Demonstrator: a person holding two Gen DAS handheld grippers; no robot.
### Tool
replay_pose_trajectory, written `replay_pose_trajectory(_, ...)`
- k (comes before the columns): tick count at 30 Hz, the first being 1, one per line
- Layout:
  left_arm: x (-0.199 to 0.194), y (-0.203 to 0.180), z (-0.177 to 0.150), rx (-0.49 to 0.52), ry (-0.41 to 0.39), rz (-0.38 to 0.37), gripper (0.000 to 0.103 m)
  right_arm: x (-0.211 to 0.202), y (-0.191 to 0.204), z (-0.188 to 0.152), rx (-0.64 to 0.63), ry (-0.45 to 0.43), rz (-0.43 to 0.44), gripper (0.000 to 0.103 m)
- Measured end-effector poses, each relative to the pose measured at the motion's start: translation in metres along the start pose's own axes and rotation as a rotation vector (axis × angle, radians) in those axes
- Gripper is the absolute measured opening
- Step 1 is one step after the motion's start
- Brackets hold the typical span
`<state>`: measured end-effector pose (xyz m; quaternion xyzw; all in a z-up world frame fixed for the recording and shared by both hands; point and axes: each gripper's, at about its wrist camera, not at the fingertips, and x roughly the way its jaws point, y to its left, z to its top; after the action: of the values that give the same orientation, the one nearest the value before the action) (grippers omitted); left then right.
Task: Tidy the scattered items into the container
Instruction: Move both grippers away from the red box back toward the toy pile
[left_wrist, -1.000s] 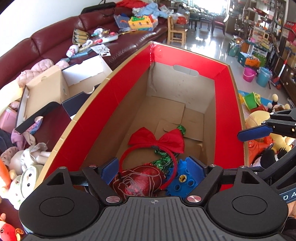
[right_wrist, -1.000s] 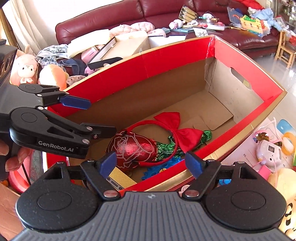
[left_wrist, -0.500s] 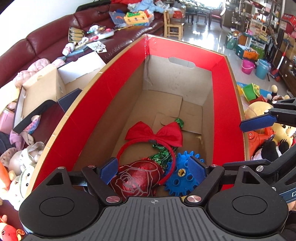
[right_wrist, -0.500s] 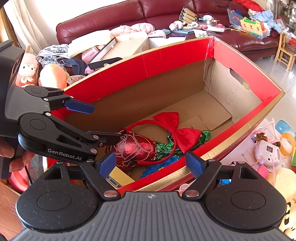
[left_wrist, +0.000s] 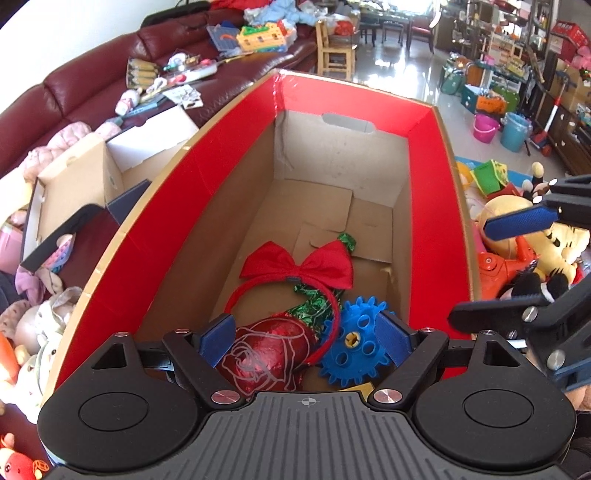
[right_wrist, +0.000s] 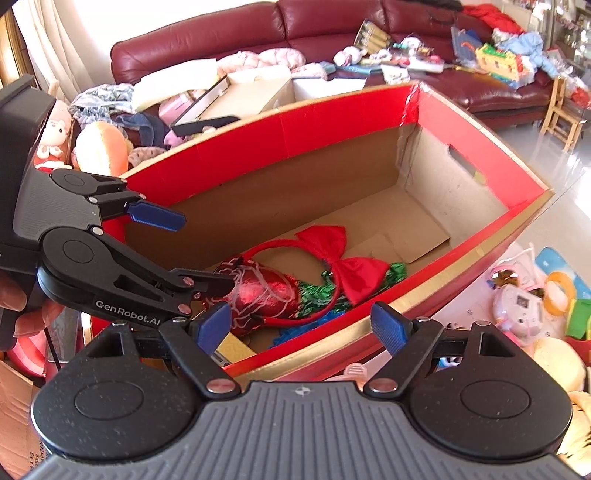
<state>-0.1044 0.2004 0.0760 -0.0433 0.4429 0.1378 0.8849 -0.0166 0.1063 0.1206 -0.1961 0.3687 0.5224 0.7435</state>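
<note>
Left wrist view: we see our left gripper (left_wrist: 308, 334), fingers spread, empty, over red-lined cardboard box (left_wrist: 236, 158).
Six o'clock: blue plastic gear (left_wrist: 349, 343).
Right gripper (right_wrist: 301, 325): fingers spread, empty.

Large open cardboard box (left_wrist: 236, 192), red band around upper inside walls, brown below, handle slot in far end wall. At near end of box floor: red headband with big red bow (left_wrist: 297, 264), lying flat; red foil rose (left_wrist: 266, 354) with green foil stem, on its side under headband; blue plastic gear (left_wrist: 352, 341) just beside rose.
</note>
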Motion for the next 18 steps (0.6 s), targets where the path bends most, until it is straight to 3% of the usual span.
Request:
replay_pose_trajectory(10,-0.031,-0.053,0.014,0.12,-0.101,-0.105,0.094,-0.069,-0.057,-0.036,0.097,-0.064,-0.185,0.088)
replay_pose_trajectory(18,-0.03,-0.141,0.01,0.301,-0.108,-0.228,0.094,-0.105,-0.097,-0.094,0.227,-0.058,-0.302,0.088)
